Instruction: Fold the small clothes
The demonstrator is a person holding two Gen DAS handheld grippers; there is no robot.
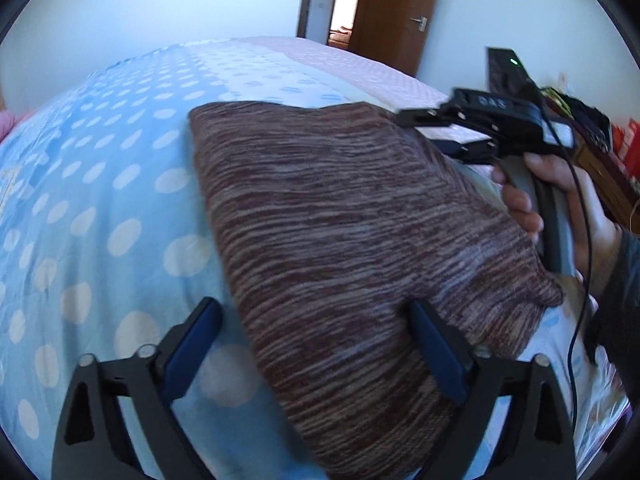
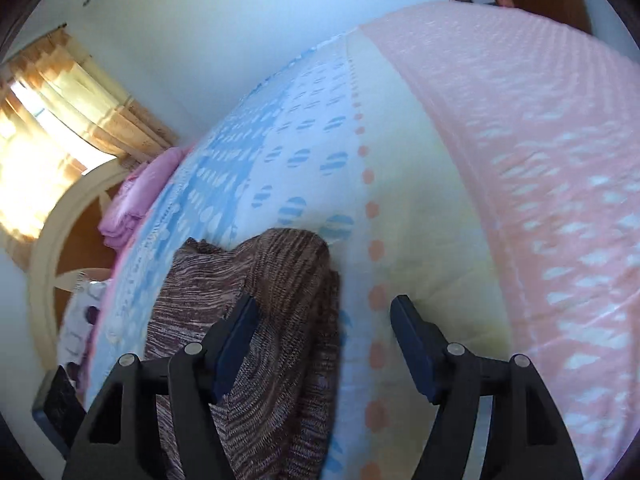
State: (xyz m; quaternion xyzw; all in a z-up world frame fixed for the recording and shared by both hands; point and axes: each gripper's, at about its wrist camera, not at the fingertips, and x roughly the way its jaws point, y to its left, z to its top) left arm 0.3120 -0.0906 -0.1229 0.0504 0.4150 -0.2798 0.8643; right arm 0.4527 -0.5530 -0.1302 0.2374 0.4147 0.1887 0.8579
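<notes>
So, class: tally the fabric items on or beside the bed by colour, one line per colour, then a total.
Brown striped knit garment: 1
Blue, cream and pink dotted bedspread: 1
Pink folded bedding near the headboard: 1
Total: 3

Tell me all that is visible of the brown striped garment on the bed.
The brown striped garment is a knit of fine brown, maroon and grey streaks, soft and thick. It lies folded, roughly flat, on the dotted bedsheet, with one corner bunched up in the right wrist view. Neither open claw grips it.
</notes>
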